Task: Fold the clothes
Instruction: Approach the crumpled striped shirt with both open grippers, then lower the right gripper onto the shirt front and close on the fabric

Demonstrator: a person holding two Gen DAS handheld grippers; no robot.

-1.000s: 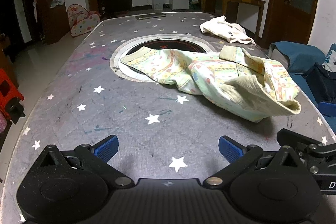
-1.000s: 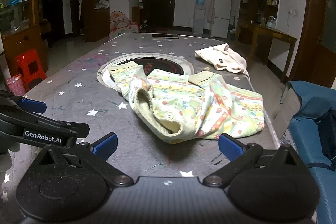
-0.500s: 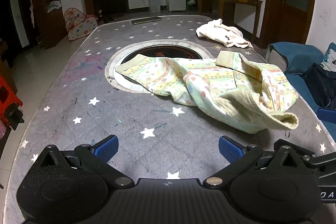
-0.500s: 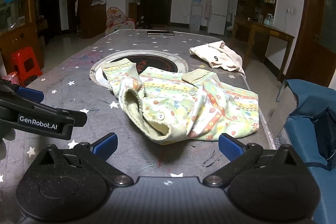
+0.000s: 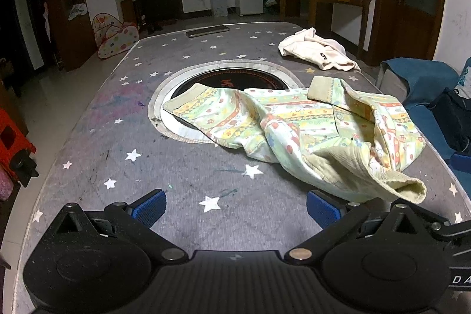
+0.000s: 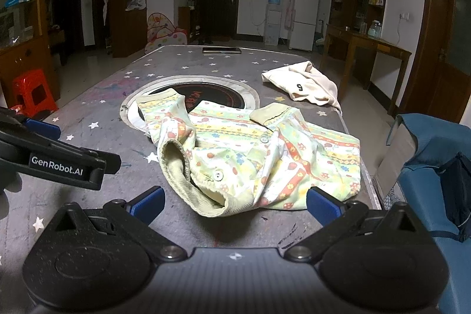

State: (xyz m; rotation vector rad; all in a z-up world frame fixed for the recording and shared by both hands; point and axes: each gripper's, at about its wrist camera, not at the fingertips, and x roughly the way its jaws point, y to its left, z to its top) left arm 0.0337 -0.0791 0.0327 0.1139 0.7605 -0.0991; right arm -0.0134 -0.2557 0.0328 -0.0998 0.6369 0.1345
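Observation:
A crumpled pale green patterned child's shirt (image 5: 318, 131) lies on the grey star-patterned table (image 5: 123, 137), one sleeve over the round inset burner. It also shows in the right wrist view (image 6: 250, 155). My left gripper (image 5: 235, 206) is open and empty, just short of the shirt's near cuff. My right gripper (image 6: 235, 203) is open and empty, its fingers either side of the shirt's near hem. A cream garment (image 5: 318, 53) with a "5" lies at the far right of the table, also in the right wrist view (image 6: 303, 86).
A round black burner with a metal rim (image 5: 226, 80) is set in the table's middle. A flat dark device (image 5: 207, 31) lies at the far edge. A blue seat with a dark bag (image 6: 435, 167) stands right of the table. A red stool (image 6: 32, 96) stands to the left.
Both grippers have moved forward and a little higher toward the shirt. The shirt and cream garment have not moved. Both grippers stay open.

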